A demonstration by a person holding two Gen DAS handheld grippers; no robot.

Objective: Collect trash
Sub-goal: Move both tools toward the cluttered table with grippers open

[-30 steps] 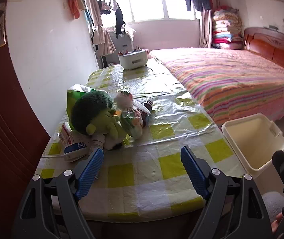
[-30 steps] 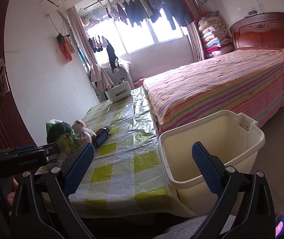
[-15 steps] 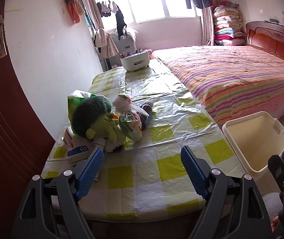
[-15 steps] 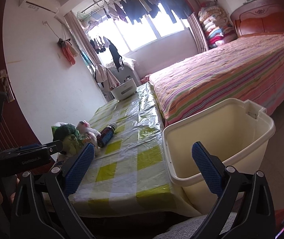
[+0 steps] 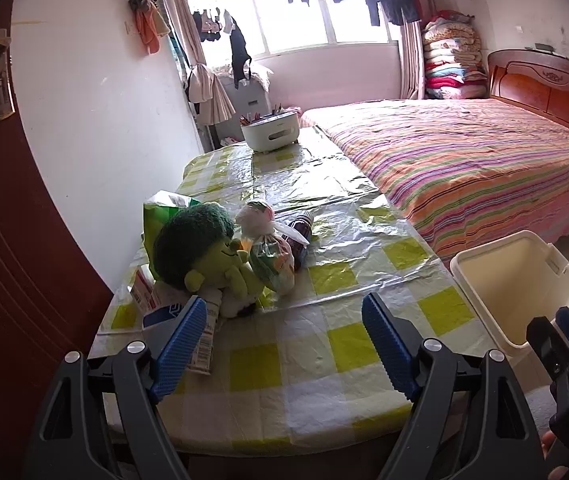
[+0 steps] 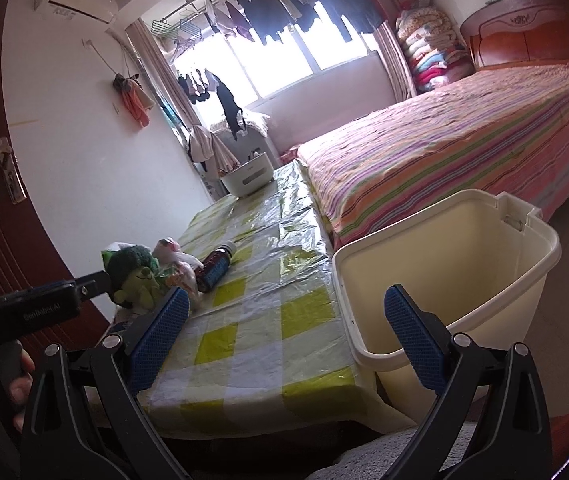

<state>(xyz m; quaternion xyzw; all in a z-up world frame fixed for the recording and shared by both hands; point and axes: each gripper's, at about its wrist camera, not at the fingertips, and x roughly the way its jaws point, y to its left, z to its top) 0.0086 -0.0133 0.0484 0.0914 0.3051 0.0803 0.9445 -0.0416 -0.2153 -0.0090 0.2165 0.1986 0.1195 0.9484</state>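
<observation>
Plainly, both grippers are held above the near end of a table (image 5: 324, 376) covered with a yellow-and-white checked plastic cloth, and nothing is gripped by either. The left gripper (image 5: 284, 344) is seen with its blue-padded jaws spread wide apart over the cloth; the right gripper (image 6: 286, 334) is likewise held agape, its span reaching from the table edge across to the rim of a cream plastic bin (image 6: 444, 280). That bin is set on the floor just beside the table's right edge, between table and striped bed (image 5: 464, 168), and its inside appears bare. The trash is clustered at the left side of the table near the wall: a knotted plastic bag (image 5: 272, 256) of scraps, a dark bottle (image 6: 214, 268) lying on its side just beside it, a green packet (image 5: 164, 208) behind, and small cartons (image 5: 156, 300) at the left edge. A green plush toy (image 5: 204, 248) is set among them, touching the bag. At the far end a white storage caddy (image 5: 270, 132) is placed.
</observation>
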